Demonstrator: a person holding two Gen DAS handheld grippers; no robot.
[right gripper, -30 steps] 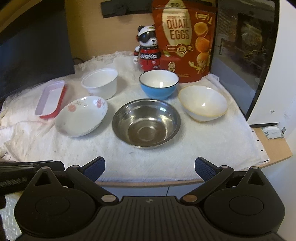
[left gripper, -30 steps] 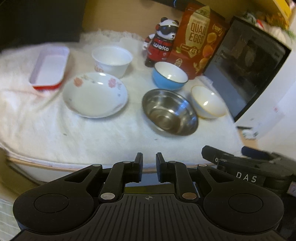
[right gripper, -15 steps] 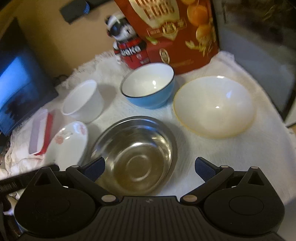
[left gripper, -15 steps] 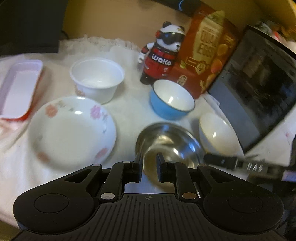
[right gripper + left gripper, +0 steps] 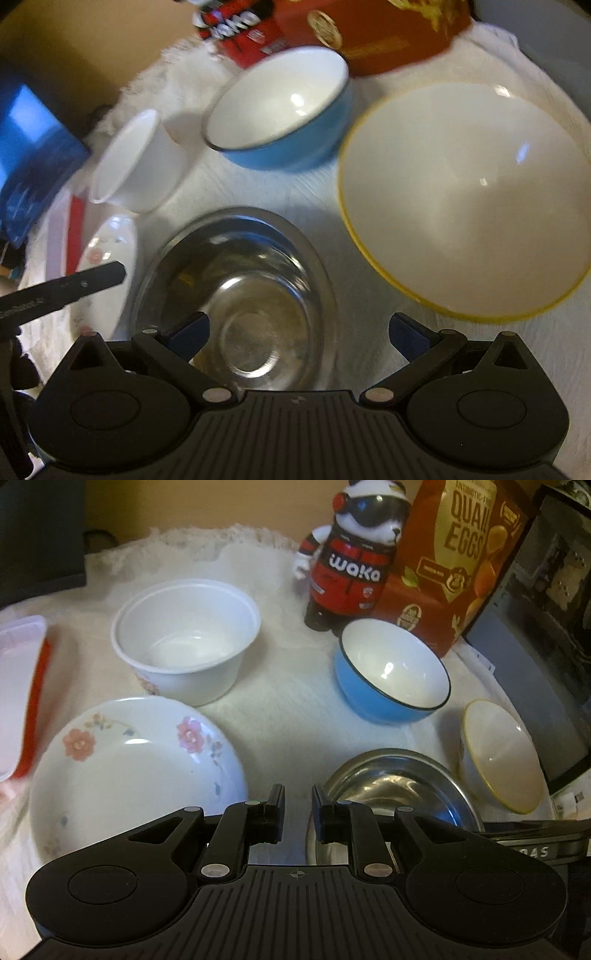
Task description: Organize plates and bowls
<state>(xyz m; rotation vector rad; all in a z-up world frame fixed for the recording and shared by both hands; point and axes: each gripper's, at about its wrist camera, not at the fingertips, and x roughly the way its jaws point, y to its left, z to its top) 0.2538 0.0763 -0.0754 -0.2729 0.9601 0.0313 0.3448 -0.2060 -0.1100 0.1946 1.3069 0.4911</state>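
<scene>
On a white cloth lie a flowered plate (image 5: 125, 760), a white cup-shaped bowl (image 5: 186, 635), a blue bowl (image 5: 391, 672), a steel bowl (image 5: 399, 786) and a yellow-rimmed white bowl (image 5: 498, 757). My left gripper (image 5: 298, 799) is shut and empty, hovering over the gap between the flowered plate and the steel bowl. My right gripper (image 5: 299, 328) is open and hangs right above the steel bowl (image 5: 240, 295), with the yellow-rimmed bowl (image 5: 465, 199) to its right and the blue bowl (image 5: 280, 107) beyond. Nothing is held.
A red-and-white rectangular dish (image 5: 18, 694) lies at the left. A panda figure (image 5: 354, 554) and a quail-egg bag (image 5: 454, 554) stand at the back. A dark oven door (image 5: 535, 657) borders the right side. A dark screen (image 5: 29, 162) stands at the back left.
Both grippers have come forward and down over the dishes. The right one tilted steeply down onto the steel bowl. The left one stayed shut, the right one stayed open.
</scene>
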